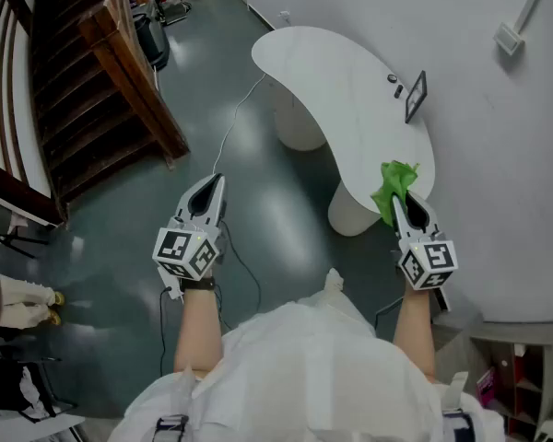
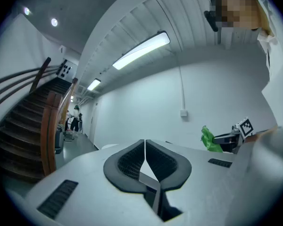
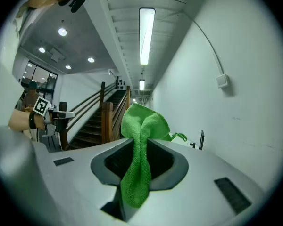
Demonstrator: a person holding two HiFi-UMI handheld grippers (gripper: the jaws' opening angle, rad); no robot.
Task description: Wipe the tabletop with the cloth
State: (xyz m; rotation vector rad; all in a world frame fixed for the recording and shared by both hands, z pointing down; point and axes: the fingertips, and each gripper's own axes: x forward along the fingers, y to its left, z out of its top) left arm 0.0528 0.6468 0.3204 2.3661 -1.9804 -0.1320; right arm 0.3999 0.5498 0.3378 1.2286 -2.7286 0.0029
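Cloth (image 3: 142, 121) pinched in right gripper (image 3: 140, 144); only left gripper's (image 2: 145, 144) view shows its jaws closed, empty

Head cam aims down; cams behind left tongs (image 2: 145, 147), right tongs (image 3: 140, 146); all share staircase (image 1: 83, 90).

Looks like an office or commercial bldg lobby, not a home. Big open hall w/ polished dark-green floor (image 1: 258, 191) and plain white wall (image 1: 498, 155). Wide wooden staircase (image 1: 83, 72) w/ heavy handrails climbs at the left. Curved white table (image 1: 350, 90) on rounded pedestals (image 1: 300, 122) sits beside the wall, reception-desk style, w/ a small upright screen (image 1: 416, 97) on it. Overhead there's a long strip light (image 3: 146, 34) in a ribbed ceiling (image 2: 179, 13), plus recessed spots (image 3: 62, 31). Surface conduit (image 3: 207, 41) runs down to a wall box (image 3: 222, 81). People (image 2: 74, 119) stand far down the hall by the stairs. Cable (image 1: 235, 122) trails across the floor.
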